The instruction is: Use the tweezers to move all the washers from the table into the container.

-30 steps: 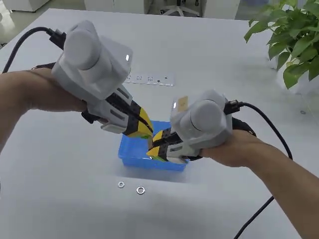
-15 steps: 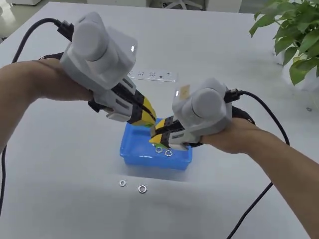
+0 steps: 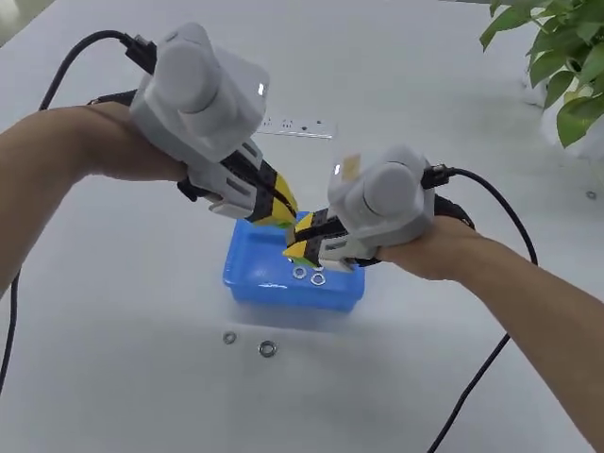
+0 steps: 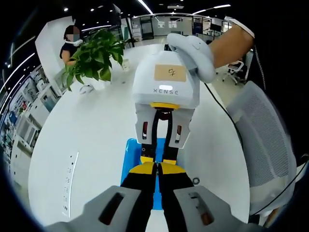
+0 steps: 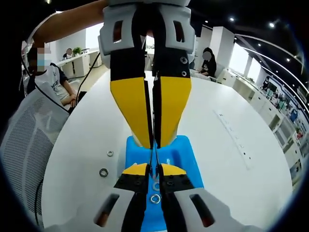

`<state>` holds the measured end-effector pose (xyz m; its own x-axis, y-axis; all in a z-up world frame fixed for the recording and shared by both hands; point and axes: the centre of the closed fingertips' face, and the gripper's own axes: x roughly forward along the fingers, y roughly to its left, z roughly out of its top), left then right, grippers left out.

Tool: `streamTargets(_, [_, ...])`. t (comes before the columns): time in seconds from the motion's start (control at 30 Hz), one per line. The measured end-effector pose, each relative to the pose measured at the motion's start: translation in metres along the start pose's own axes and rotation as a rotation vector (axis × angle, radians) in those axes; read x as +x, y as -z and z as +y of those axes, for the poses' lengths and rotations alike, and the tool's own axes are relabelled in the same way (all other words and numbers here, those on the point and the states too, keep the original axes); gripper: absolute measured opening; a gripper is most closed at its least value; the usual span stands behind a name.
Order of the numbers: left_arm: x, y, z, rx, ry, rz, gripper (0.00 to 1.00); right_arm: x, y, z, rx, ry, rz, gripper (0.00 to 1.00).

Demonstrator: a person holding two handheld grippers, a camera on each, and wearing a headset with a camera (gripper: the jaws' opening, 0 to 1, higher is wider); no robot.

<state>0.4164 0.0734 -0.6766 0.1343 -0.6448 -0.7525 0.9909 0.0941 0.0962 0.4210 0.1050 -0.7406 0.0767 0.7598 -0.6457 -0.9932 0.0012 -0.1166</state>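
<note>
Meeting tip to tip, left gripper (image 3: 279, 209) and right gripper (image 3: 300, 251) both pinch narrow on the thin tweezers (image 5: 154, 157) above the blue container (image 3: 247, 274), which holds two washers (image 3: 299, 274). Risk: the tweezers may twist between the two grips. Loose washers (image 3: 267, 349) lie near on the white table (image 3: 113, 359); power strip (image 3: 297, 125) and plant (image 3: 557, 57) stand beyond.

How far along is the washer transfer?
Done: two washers lie in the blue container. In hand: the left gripper and right gripper meet over the container, jaws closed on the thin tweezers; I cannot tell whether the tweezers carry a washer. Left: two loose washers on the table just in front of the container.
</note>
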Motion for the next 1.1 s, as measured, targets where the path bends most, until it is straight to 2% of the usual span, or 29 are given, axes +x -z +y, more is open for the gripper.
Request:
streamTargets(0.43, [0.017, 0.021, 0.004, -0.024, 0.001, 0.008, 0.05, 0.022, 0.016, -0.001, 0.018, -0.026, 0.001, 0.09])
streamTargets(0.83, [0.023, 0.029, 0.0, -0.039, 0.013, 0.018, 0.05, 0.032, 0.022, 0.003, 0.014, -0.047, 0.008, 0.1])
streamTargets(1.1, [0.024, 0.027, -0.001, -0.041, 0.014, 0.009, 0.06, 0.031, 0.022, 0.003, 0.007, -0.048, 0.003, 0.1])
